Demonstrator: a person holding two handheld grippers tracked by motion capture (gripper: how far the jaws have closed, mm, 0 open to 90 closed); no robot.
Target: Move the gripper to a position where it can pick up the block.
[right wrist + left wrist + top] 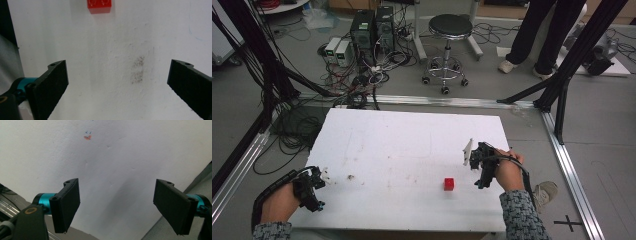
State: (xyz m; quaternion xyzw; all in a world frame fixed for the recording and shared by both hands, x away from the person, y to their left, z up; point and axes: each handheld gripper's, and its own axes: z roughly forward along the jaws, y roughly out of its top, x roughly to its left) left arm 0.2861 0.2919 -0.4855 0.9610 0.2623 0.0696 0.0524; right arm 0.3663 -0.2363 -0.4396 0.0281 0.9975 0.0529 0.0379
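A small red brick lies alone on the white desk, toward its near right part, untouched. The right tongs hover just beside it, jaws wide apart and empty. The left tongs sit at the desk's near left edge, also spread and empty. Nothing looks grasped yet; any pickup is still ahead

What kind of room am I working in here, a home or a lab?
Most likely a robotics or data-collection lab. A white table stands inside a black frame on floor rails, computer towers sit amid tangled cables behind it, and a rolling stool stands nearby. One red block lies on the table.
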